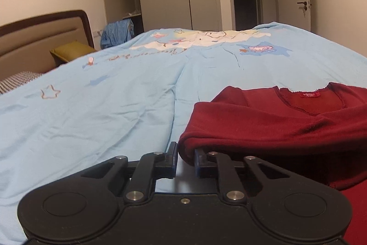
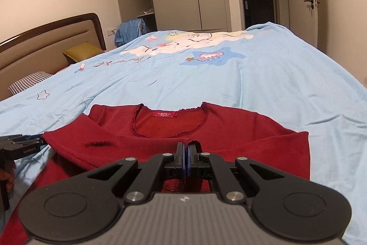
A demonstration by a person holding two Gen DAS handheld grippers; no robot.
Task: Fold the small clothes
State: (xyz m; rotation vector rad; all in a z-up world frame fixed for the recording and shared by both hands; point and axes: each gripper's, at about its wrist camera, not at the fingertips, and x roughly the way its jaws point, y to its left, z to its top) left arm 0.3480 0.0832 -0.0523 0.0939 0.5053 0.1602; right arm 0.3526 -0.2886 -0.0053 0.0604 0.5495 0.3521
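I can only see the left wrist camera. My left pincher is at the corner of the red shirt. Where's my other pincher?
Observer: Your right gripper is shut on the red shirt, near the middle of the fold, just below the neckline.
Operator: What's on the side of the shirt I can't see?
Observer: A shoulder seam runs down that side, and past it the shirt's edge lies on the blue bedsheet.
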